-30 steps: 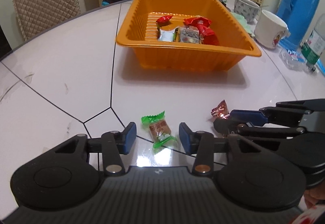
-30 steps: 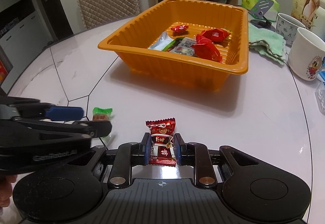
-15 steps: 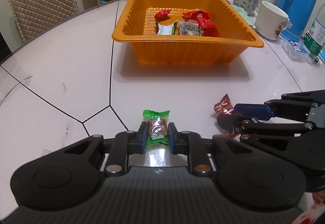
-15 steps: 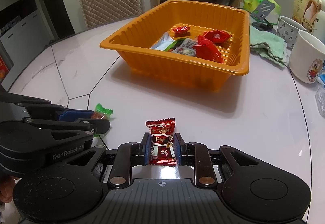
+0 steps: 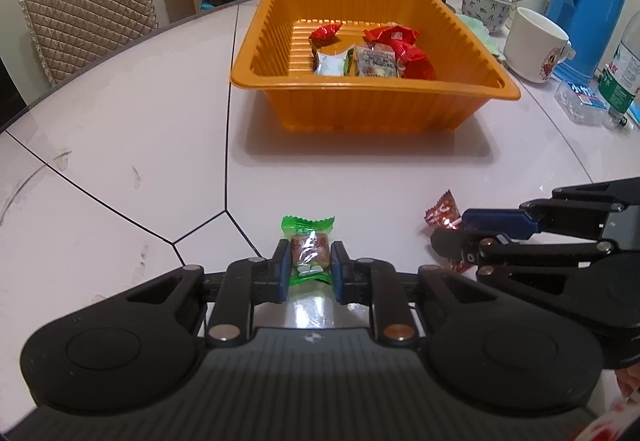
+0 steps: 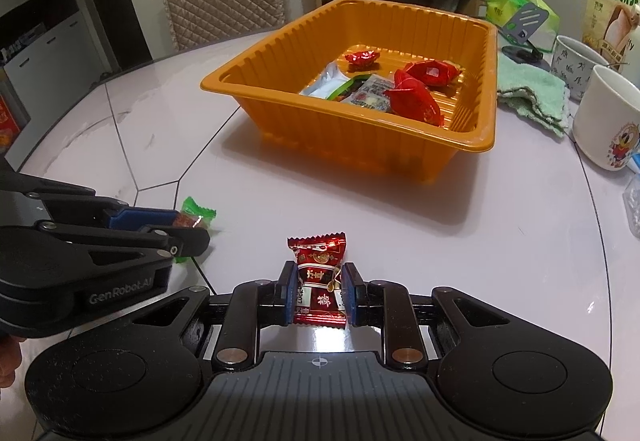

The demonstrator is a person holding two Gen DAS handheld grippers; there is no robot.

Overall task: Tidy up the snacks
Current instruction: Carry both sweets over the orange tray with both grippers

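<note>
Left tongs (image 5: 310,268) now on green candy (image 5: 309,250)

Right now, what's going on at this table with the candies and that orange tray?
A person is tidying snacks with a handheld gripper in each hand. The left gripper is shut on a green-wrapped candy, and the right gripper is shut on a dark red-wrapped candy. Both candies sit low at the glossy white table, not yet carried off. The ribbed orange plastic tray beyond already holds several wrapped snacks.
</note>
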